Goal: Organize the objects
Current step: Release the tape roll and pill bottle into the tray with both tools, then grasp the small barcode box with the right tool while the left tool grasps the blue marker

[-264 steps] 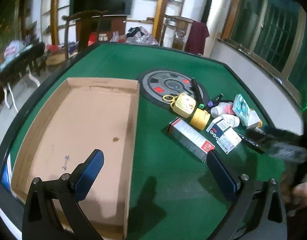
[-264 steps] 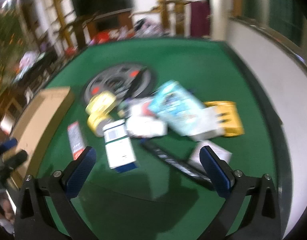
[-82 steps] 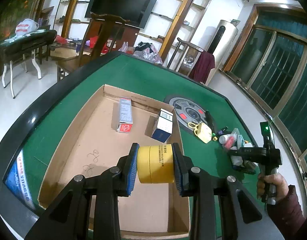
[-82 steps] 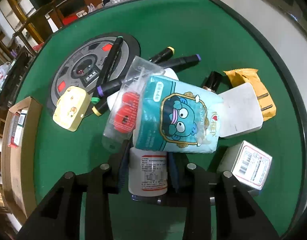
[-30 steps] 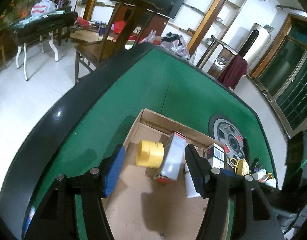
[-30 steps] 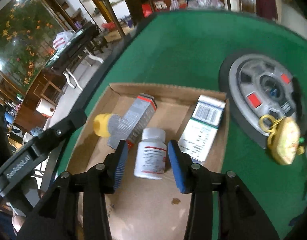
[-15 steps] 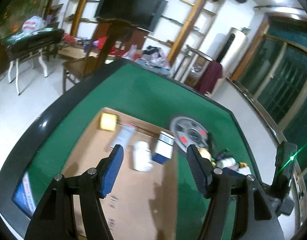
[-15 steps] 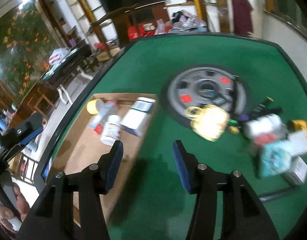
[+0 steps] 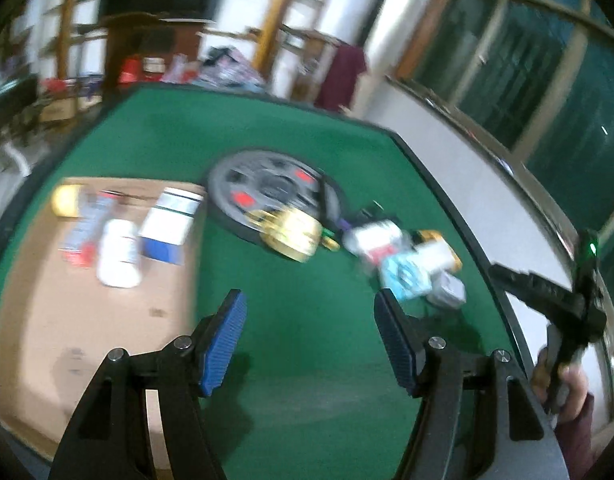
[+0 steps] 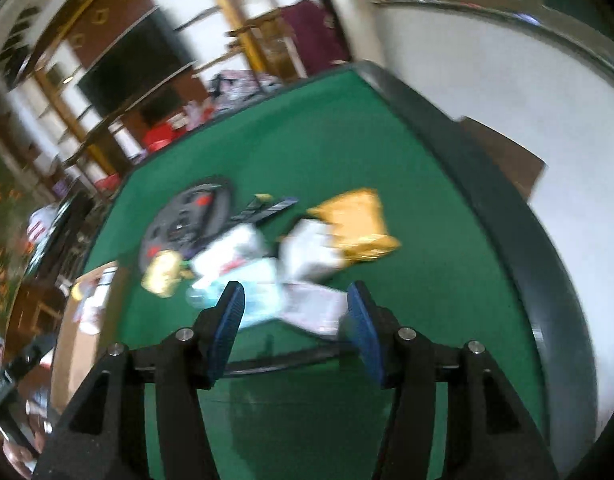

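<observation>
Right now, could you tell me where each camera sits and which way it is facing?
Left wrist: on the open left gripper, above the green table, facing the cardboard tray and item pile; the right hand shows at right.
Right wrist: on the open right gripper, low over the pile, facing the yellow packet.
Shared: the grey disc, pile and tray.
</observation>
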